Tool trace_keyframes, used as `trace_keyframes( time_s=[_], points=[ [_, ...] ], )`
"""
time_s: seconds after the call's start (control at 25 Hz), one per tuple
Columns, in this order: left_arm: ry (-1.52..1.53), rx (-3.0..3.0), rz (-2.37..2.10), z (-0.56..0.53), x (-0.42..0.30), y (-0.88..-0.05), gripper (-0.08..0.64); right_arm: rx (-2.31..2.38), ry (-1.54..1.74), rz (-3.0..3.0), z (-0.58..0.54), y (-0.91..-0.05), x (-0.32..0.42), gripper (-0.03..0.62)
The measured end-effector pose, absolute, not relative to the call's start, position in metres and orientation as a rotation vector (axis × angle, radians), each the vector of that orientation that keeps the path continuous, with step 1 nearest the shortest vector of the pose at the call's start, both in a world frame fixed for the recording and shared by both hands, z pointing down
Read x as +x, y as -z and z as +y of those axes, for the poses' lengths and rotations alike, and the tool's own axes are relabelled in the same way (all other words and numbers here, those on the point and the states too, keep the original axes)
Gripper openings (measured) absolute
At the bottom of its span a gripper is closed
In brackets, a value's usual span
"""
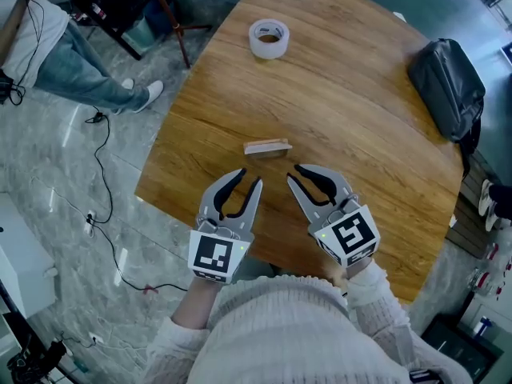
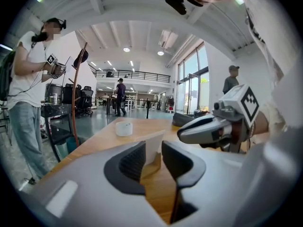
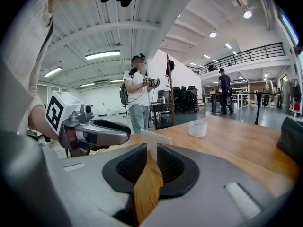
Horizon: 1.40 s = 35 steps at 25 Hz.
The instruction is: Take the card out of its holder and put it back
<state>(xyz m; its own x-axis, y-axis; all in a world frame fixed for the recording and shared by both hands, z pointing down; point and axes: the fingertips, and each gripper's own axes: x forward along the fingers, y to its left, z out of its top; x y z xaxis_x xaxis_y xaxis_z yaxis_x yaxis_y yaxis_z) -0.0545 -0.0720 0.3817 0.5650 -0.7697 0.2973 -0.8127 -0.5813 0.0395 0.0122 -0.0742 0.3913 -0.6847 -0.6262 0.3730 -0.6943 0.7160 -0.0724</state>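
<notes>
The left gripper (image 1: 244,181) and right gripper (image 1: 298,174) hover near the card (image 2: 152,144), jaws apart and empty. One should pin the holder (image 1: 267,148), the other pinch the card's top and lift straight.

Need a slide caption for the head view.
Left claw and right claw, both open, face the card in its holder on a table.
</notes>
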Motion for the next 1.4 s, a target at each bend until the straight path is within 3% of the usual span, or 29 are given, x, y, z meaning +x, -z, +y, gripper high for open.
trace_keyframes(
  time_s=[0.24, 0.6, 1.4],
  points=[
    [-0.317, 2.624, -1.288, -0.043, -0.042, -0.369, 0.092, 1.066, -0.305, -2.619, -0.046, -0.374, 0.009, 0.017],
    [-0.237, 2.566, -1.251, -0.027, -0.042, -0.36, 0.009, 1.105, -0.337, -2.605, -0.023, -0.365, 0.006, 0.0],
    [-0.344, 2.561, -1.115, -0.011, -0.026, -0.373, 0.009, 1.149, -0.449, -2.574, -0.009, -0.37, 0.009, -0.002]
  ],
)
